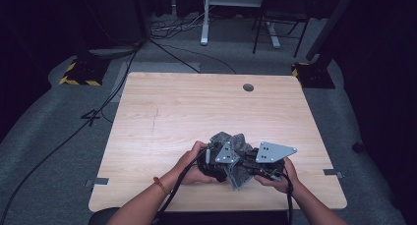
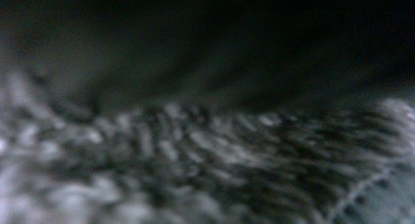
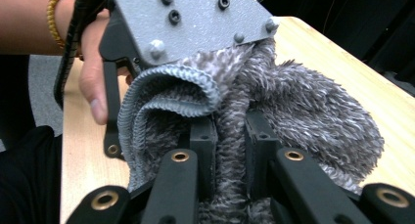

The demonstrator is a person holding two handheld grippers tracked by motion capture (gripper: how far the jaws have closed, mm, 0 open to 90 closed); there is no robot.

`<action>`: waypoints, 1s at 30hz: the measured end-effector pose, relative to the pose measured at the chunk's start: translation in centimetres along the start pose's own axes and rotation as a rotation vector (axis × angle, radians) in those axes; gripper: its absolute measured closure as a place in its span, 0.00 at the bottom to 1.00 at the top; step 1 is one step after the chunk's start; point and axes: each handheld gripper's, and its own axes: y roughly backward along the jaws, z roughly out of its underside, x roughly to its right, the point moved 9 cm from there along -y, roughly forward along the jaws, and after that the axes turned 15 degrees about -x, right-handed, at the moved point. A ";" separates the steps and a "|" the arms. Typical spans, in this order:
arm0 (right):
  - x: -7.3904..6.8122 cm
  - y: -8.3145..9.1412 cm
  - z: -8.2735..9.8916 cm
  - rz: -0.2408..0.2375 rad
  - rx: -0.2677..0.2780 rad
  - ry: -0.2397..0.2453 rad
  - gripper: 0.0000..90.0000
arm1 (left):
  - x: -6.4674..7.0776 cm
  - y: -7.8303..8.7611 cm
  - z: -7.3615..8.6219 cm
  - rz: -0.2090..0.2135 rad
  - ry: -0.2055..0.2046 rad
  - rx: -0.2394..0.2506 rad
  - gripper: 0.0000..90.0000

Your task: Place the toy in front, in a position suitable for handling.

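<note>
A: Your right gripper has its jaws pinched on a fold of the fuzzy grey sock. Your left gripper is clamped on the same sock, near its ribbed cuff.

B: Where does it sit?

A: Bunched between your hands, at the near edge of the table. Pull apart too hard and I judge the fold slips free or the knit stretches.

B: Anything unclear?

A: The left gripper view is blurred fabric; you can't see its jaws there. The sock's toe is buried.
</note>
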 end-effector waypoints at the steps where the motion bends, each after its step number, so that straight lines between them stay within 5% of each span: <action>1: 0.2 0.0 0.0 0.005 0.000 -0.003 0.87 | 0.0 0.0 0.0 0.000 0.004 0.001 0.37; 7: 1.9 0.1 1.2 0.049 -0.024 -0.041 0.87 | -0.3 0.4 0.2 -0.004 0.005 0.008 0.37; 16: 3.7 0.2 3.4 0.052 -0.046 -0.119 0.87 | -1.0 2.0 0.4 -0.010 0.027 0.065 0.37; 21: 3.5 -0.3 3.9 0.023 -0.054 -0.127 0.87 | -1.2 2.6 0.4 -0.012 0.029 0.091 0.37; 30: 2.3 0.0 2.9 -0.049 0.011 -0.122 0.87 | -0.8 2.2 0.4 0.004 0.018 0.086 0.37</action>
